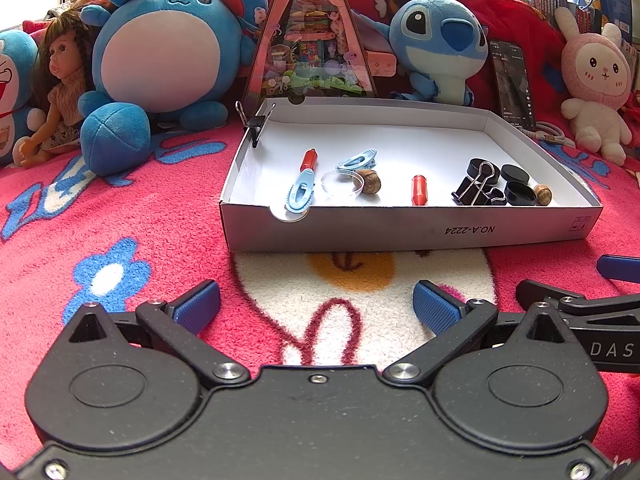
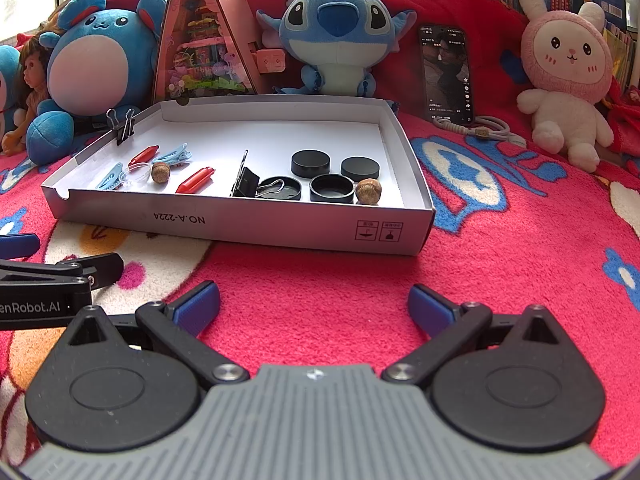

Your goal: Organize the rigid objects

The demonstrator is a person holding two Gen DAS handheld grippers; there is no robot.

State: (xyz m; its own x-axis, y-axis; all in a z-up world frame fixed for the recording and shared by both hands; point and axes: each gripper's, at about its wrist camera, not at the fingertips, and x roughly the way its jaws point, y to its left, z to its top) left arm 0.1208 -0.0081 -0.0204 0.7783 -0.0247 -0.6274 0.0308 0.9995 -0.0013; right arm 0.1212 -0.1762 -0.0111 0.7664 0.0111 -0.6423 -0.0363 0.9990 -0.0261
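Note:
A shallow white cardboard box lies on a red patterned blanket. Inside it on the left are two light-blue clips, two red capsules, a clear round lid and a brown nut. On the right are black binder clips, black round caps and a second nut. Another binder clip grips the box's left wall. My left gripper and right gripper hover open in front of the box, empty.
Plush toys line the back: a blue round one, a blue big-eared one, a pink rabbit. A doll, a pink triangular toy house, a phone and a coiled cable stand behind the box.

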